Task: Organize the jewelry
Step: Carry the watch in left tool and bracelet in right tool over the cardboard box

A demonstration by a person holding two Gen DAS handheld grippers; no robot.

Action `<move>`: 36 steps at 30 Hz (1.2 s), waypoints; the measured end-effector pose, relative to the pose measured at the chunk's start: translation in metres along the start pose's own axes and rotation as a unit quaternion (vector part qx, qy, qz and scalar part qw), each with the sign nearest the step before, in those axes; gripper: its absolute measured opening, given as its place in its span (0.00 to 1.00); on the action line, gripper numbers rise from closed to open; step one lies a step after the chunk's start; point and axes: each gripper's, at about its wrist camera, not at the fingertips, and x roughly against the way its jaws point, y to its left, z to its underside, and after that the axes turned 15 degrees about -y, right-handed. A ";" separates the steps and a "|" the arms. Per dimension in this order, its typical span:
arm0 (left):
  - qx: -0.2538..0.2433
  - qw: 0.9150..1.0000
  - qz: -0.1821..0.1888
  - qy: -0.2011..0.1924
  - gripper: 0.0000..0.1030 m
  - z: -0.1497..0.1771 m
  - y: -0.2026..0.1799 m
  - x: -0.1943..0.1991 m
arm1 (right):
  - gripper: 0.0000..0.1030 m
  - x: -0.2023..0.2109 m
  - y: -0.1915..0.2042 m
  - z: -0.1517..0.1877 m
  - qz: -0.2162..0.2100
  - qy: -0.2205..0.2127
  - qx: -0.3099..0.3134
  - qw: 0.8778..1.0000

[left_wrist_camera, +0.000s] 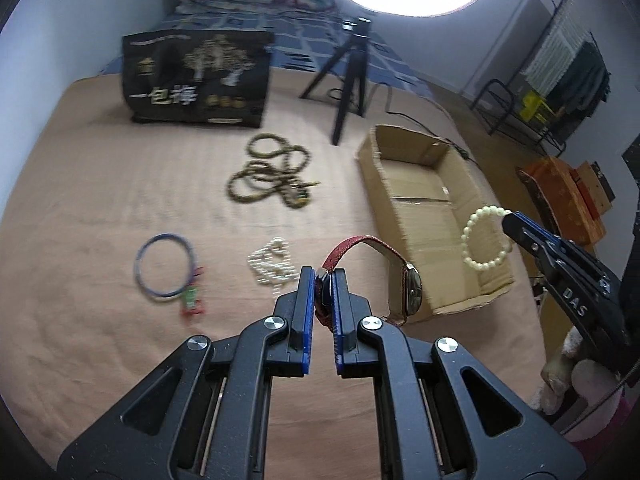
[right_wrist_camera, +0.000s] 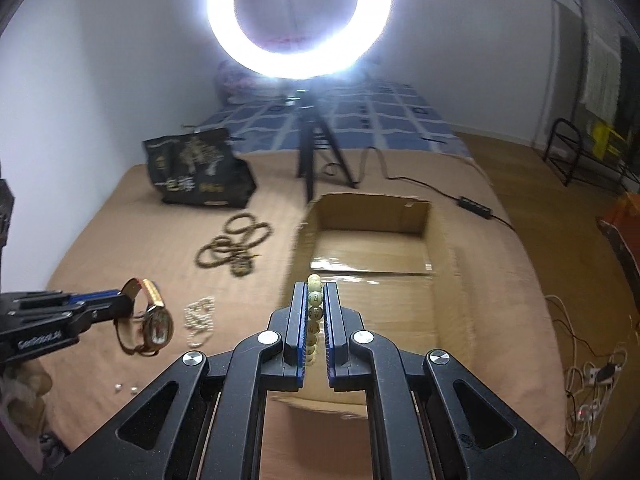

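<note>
My left gripper (left_wrist_camera: 323, 276) is shut on the red strap of a gold-cased watch (left_wrist_camera: 412, 294), held above the bed just left of the open cardboard box (left_wrist_camera: 424, 196). The watch also shows in the right wrist view (right_wrist_camera: 154, 322). My right gripper (right_wrist_camera: 315, 286) is shut on a cream bead bracelet (right_wrist_camera: 314, 300) and holds it over the box (right_wrist_camera: 372, 248). In the left wrist view the bracelet (left_wrist_camera: 486, 240) hangs from the right gripper's tip (left_wrist_camera: 516, 222) above the box.
On the tan bedcover lie a brown bead necklace (left_wrist_camera: 268, 174), a white pearl strand (left_wrist_camera: 270, 264) and a blue cord ring with a red-green charm (left_wrist_camera: 168, 266). A black printed bag (left_wrist_camera: 196, 80) and a ring-light tripod (left_wrist_camera: 348, 76) stand behind. A cable (right_wrist_camera: 472, 202) runs right of the box.
</note>
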 end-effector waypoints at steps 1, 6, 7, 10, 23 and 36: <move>-0.001 1.000 0.004 -0.001 0.06 -0.001 -0.006 -0.003 | 0.06 0.000 -0.005 0.000 0.005 0.001 -0.003 1.000; -0.007 1.000 0.023 0.001 0.06 -0.004 -0.032 -0.020 | 0.06 -0.008 -0.030 0.005 0.025 0.013 -0.021 0.999; -0.008 1.000 0.024 0.001 0.06 -0.005 -0.036 -0.024 | 0.06 -0.007 -0.034 0.006 0.028 0.015 -0.024 0.999; -0.014 0.999 0.032 -0.002 0.06 -0.008 -0.050 -0.036 | 0.06 -0.011 -0.045 0.008 0.032 0.023 -0.034 0.999; -0.018 0.999 0.036 0.009 0.06 -0.006 -0.080 -0.085 | 0.06 -0.025 -0.074 0.024 0.049 0.054 -0.044 0.996; -0.026 0.999 0.026 0.011 0.07 -0.004 -0.081 -0.092 | 0.06 -0.029 -0.085 0.027 0.054 0.066 -0.060 0.995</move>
